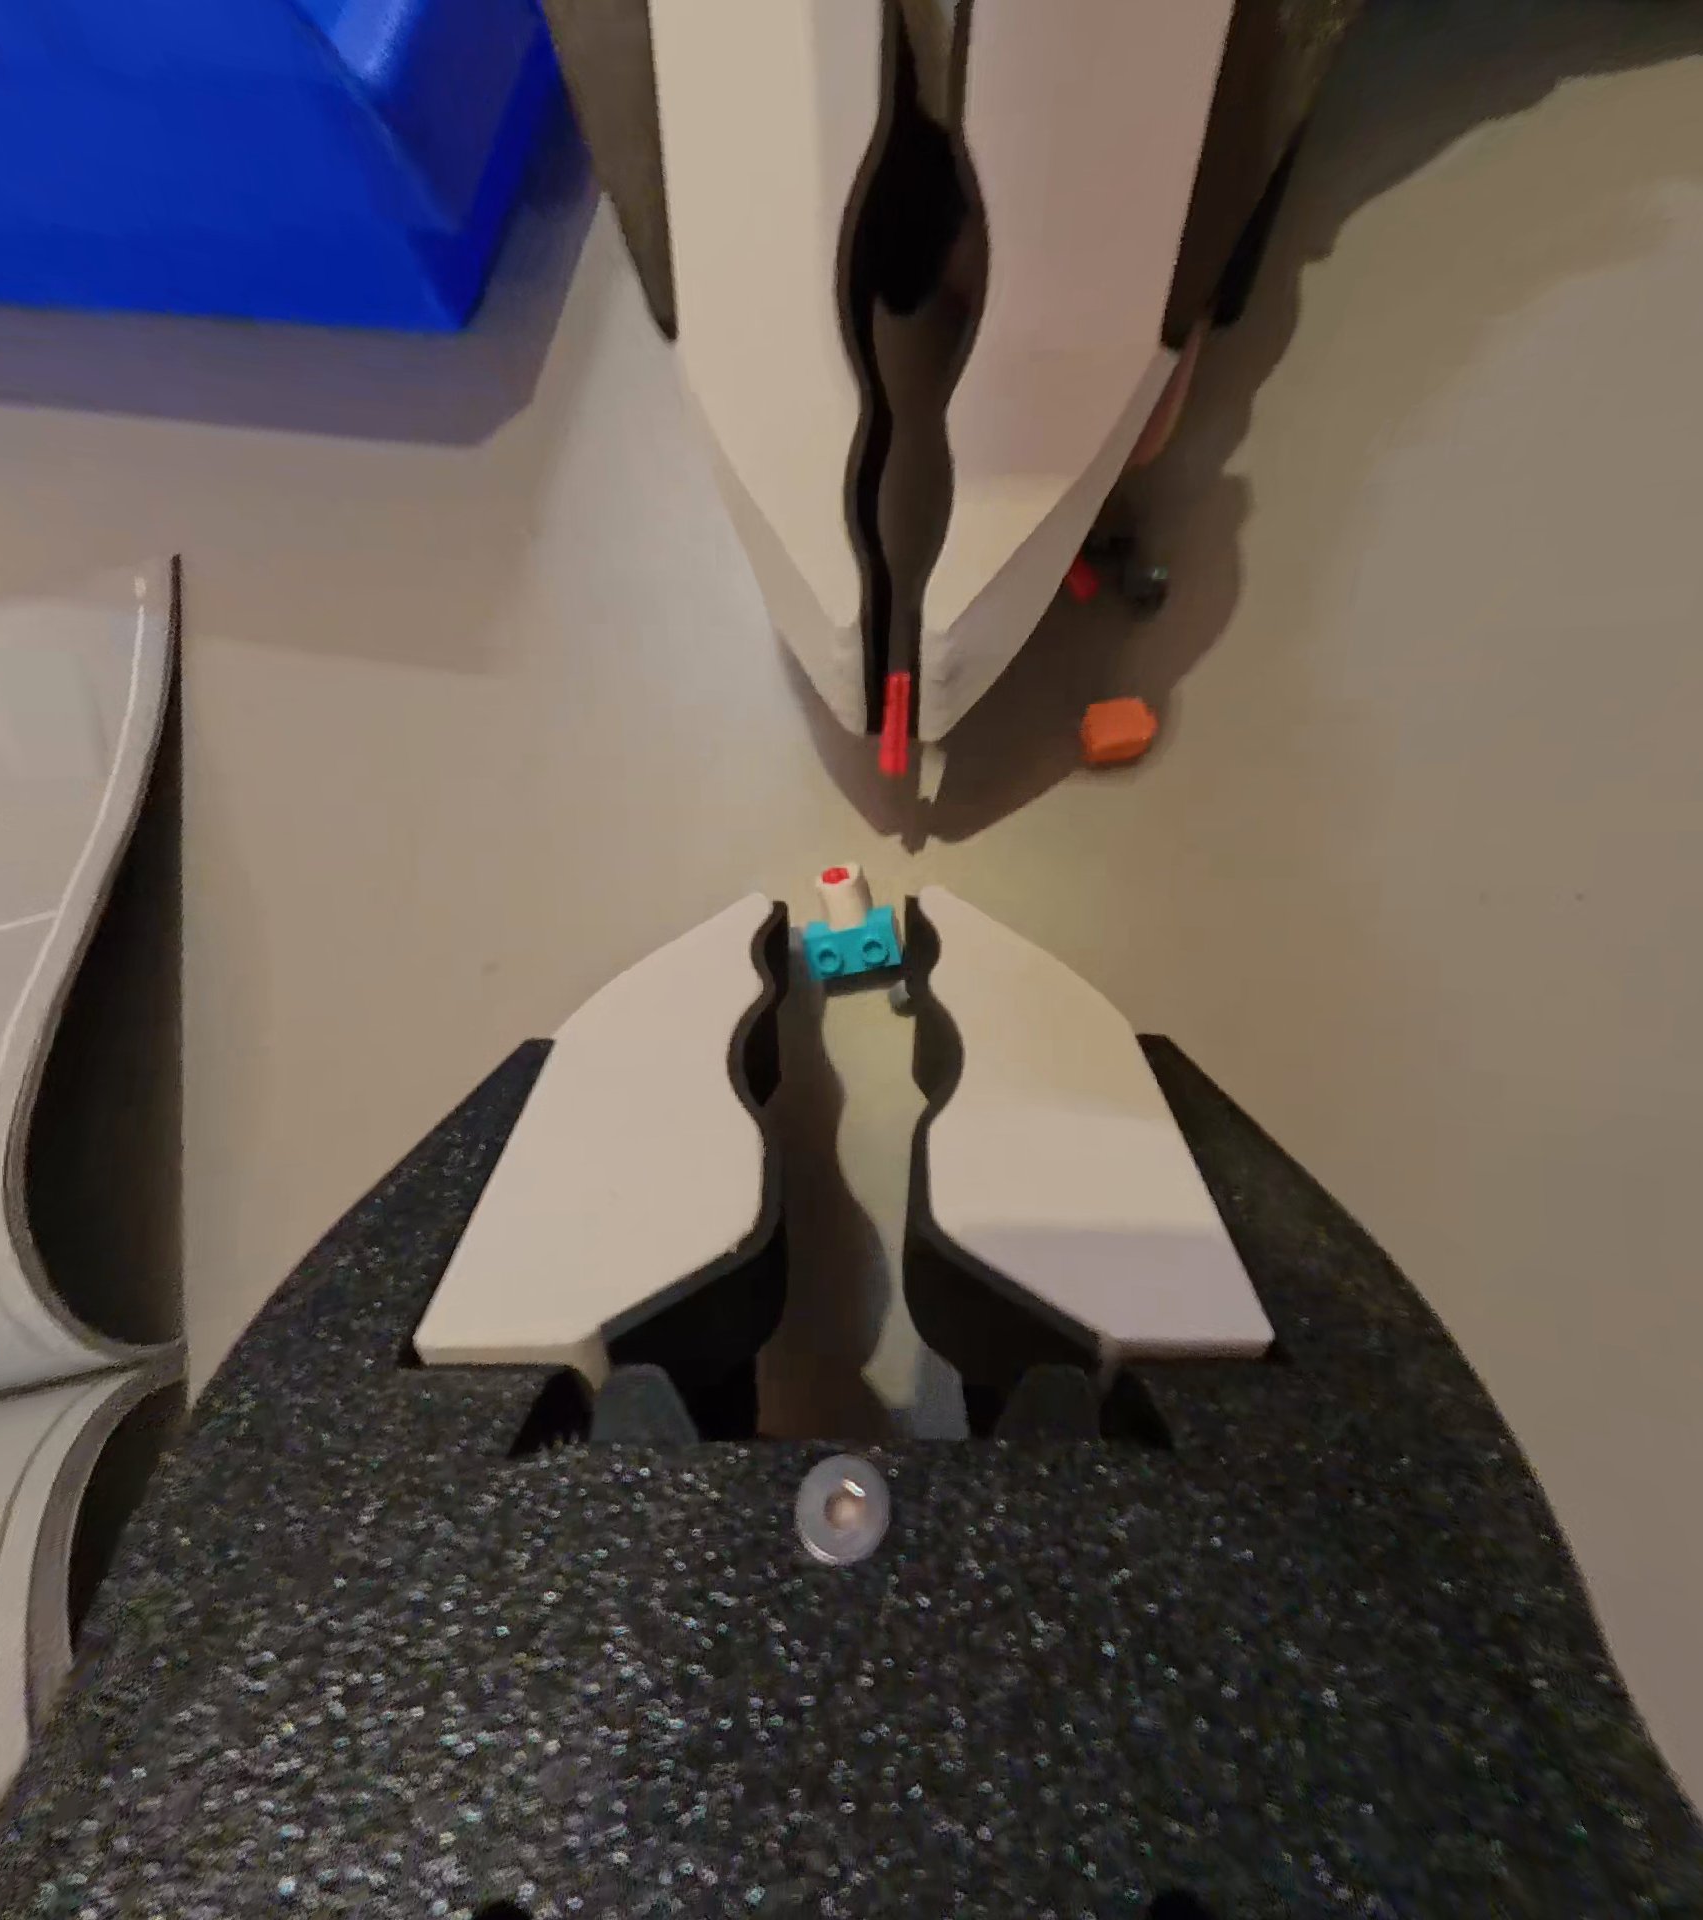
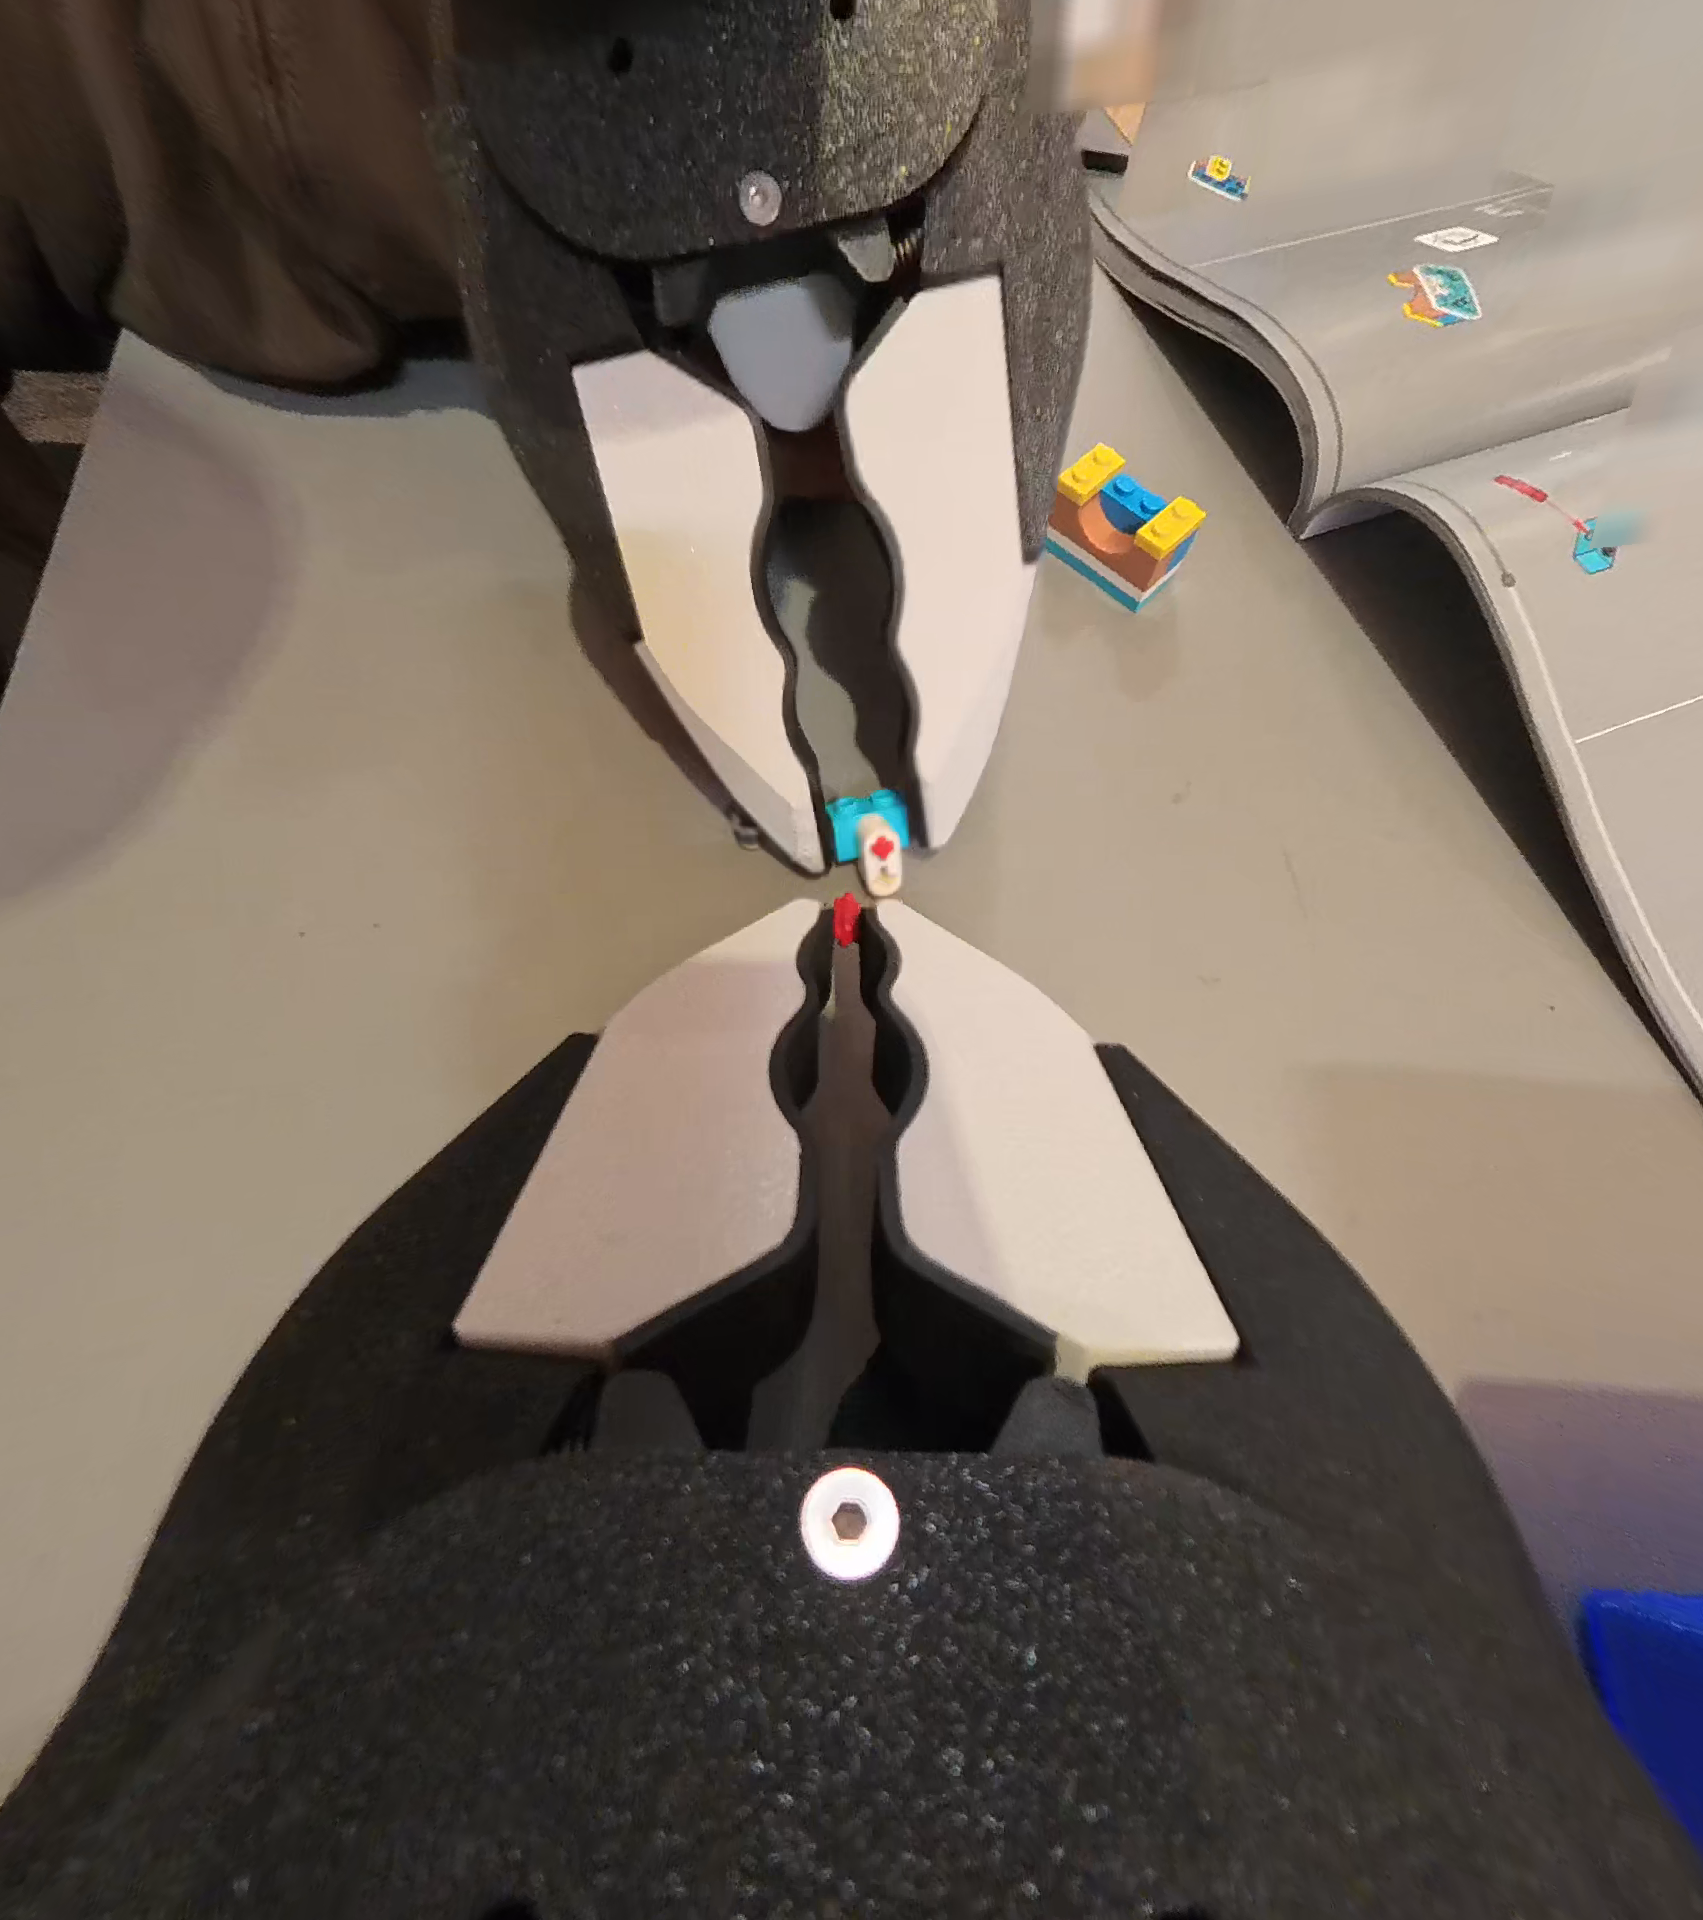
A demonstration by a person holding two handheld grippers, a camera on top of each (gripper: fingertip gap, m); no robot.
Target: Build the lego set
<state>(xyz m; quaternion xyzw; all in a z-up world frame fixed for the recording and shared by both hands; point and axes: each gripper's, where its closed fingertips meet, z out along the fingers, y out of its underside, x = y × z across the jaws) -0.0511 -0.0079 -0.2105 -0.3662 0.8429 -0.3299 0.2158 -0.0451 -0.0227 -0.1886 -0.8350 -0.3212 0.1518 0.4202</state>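
My left gripper is shut on a small teal brick with a white round piece on it that has a red centre. It also shows in the right wrist view, holding the teal brick and white piece. My right gripper is shut on a thin red pin. In the left wrist view the right gripper faces mine from above, the red pin sticking out of its tips, a short gap from the white piece.
An open instruction booklet lies at the right, its edge also in the left wrist view. A small built piece of yellow, blue and brown bricks stands beside it. A blue bin sits far left. An orange brick and several small dark parts lie on the table. The grippers are tip to tip, or close to it.
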